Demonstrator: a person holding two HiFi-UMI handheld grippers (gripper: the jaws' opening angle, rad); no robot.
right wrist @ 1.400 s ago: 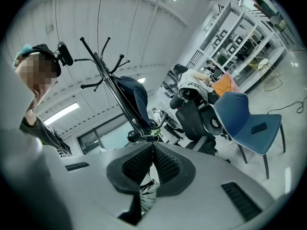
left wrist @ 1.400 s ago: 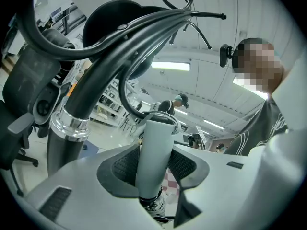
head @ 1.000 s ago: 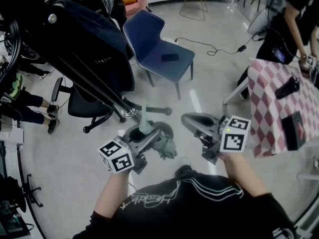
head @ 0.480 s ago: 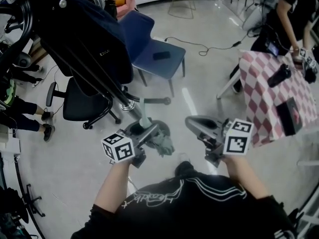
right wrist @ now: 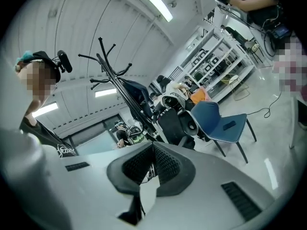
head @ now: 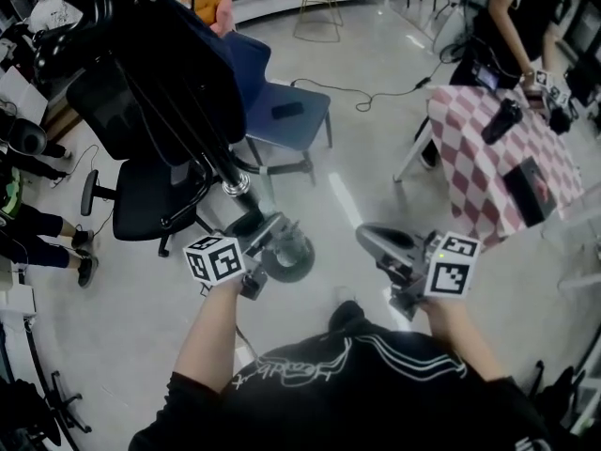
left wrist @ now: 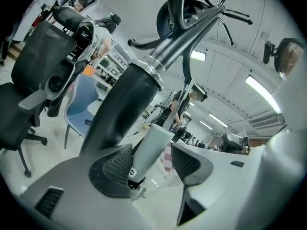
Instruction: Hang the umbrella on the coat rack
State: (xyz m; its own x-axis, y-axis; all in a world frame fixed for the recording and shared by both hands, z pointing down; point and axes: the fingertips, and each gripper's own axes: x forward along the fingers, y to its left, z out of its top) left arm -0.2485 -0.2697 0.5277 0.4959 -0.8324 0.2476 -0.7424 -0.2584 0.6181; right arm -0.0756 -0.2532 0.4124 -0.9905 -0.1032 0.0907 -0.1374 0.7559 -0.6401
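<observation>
The black coat rack (head: 232,178) rises from a round base (head: 285,257), its hooks high in the left gripper view (left wrist: 192,18). The umbrella's dark canopy (head: 183,73) hangs along the rack. Its pale cylindrical handle (left wrist: 151,150) stands between the jaws of my left gripper (left wrist: 151,161) (head: 270,231). Those jaws have just been opening: the handle lies against the left pad (left wrist: 117,169), and a gap separates it from the right pad. My right gripper (head: 368,239) (right wrist: 152,164) is off to the right, away from the rack, shut with nothing in it.
A blue chair (head: 282,111) with a dark phone on its seat stands behind the rack. A black office chair (head: 141,195) is to its left. At the right is a checkered table (head: 498,172) with a person (head: 498,26) working at it. A cable (head: 376,97) runs across the floor.
The left gripper's jaws have spread apart around the pale handle, and that gripper has sunk closer to the rack's pole. The right gripper has drifted sideways. The view has swung.
</observation>
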